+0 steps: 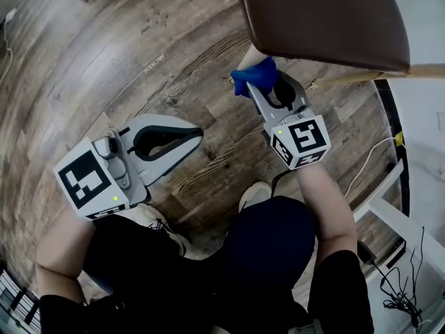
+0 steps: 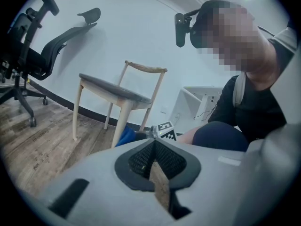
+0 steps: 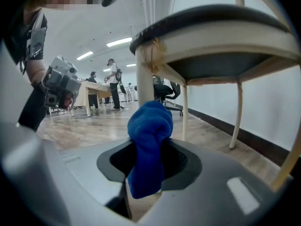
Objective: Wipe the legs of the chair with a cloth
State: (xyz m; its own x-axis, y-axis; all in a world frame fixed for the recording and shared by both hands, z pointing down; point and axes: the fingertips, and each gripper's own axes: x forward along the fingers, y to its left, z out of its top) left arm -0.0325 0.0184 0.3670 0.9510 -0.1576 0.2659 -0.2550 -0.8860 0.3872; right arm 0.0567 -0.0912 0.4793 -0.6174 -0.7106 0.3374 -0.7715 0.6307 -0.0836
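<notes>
A wooden chair with a brown seat [image 1: 327, 19] stands at the top of the head view. My right gripper [image 1: 261, 89] is shut on a bunched blue cloth [image 1: 254, 76], which sits against the chair's near pale leg [image 1: 250, 56] just below the seat. In the right gripper view the blue cloth [image 3: 149, 140] sticks up between the jaws, right in front of the chair leg [image 3: 149, 84]. My left gripper [image 1: 188, 141] hangs over the floor to the left, shut and empty, apart from the chair. From there the chair [image 2: 113, 91] and the cloth [image 2: 126, 136] show ahead.
A black office chair [image 2: 33, 51] stands far left by the wall. A white frame [image 1: 389, 214] and loose cables [image 1: 403, 291] lie to the right. My knee and shoe [image 1: 254, 195] are just below the grippers. People stand at tables [image 3: 113, 88] far across the room.
</notes>
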